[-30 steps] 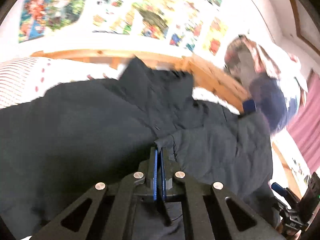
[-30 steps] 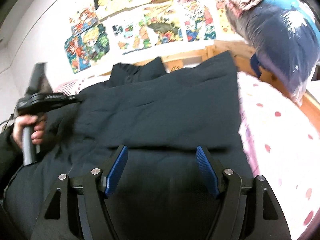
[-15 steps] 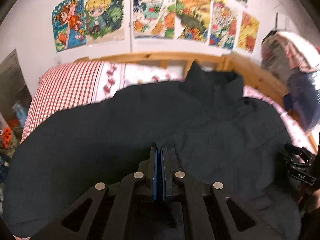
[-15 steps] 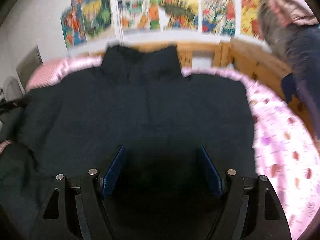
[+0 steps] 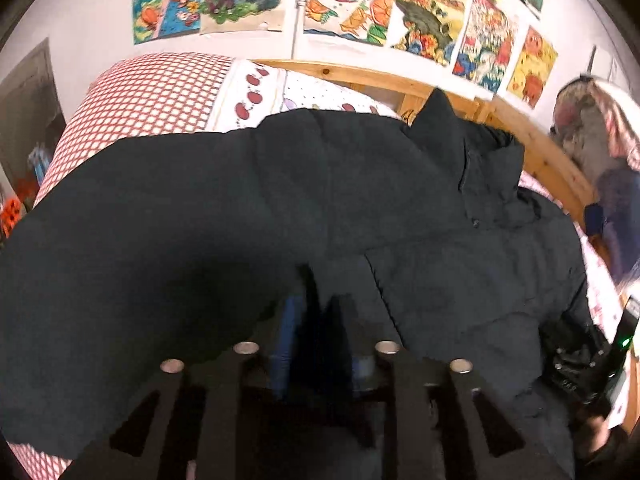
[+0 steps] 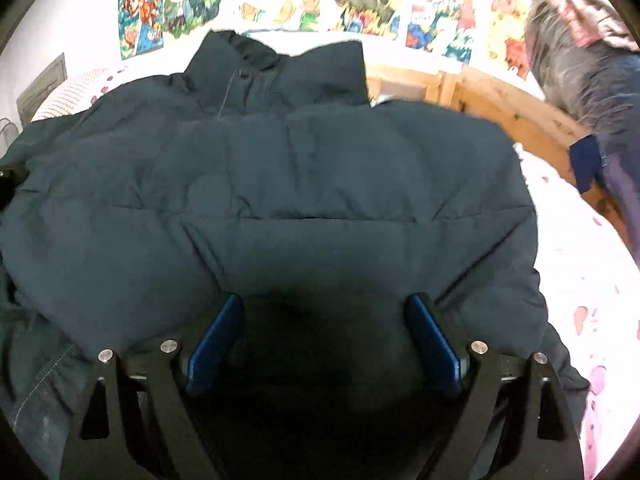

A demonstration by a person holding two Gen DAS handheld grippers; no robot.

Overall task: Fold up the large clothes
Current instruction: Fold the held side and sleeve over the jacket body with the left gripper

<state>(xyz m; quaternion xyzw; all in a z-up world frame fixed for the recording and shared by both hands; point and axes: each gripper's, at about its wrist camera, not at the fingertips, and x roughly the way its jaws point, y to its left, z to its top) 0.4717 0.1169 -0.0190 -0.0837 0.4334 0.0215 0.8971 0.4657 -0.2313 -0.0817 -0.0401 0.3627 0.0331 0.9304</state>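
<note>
**Item count, both wrist views**

One dark padded jacket. One wooden bed frame. Two grippers: left gripper, right gripper. One checked pillow. Wall posters: apparently seven, edges blurred.

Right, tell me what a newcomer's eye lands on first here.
A big dark puffer jacket fills the middle, spread over the bed, collar toward the wall. Above it, a row of bright cartoon posters lines the white wall. At the near edge, the right tool hovers open over the jacket's hem.
</note>
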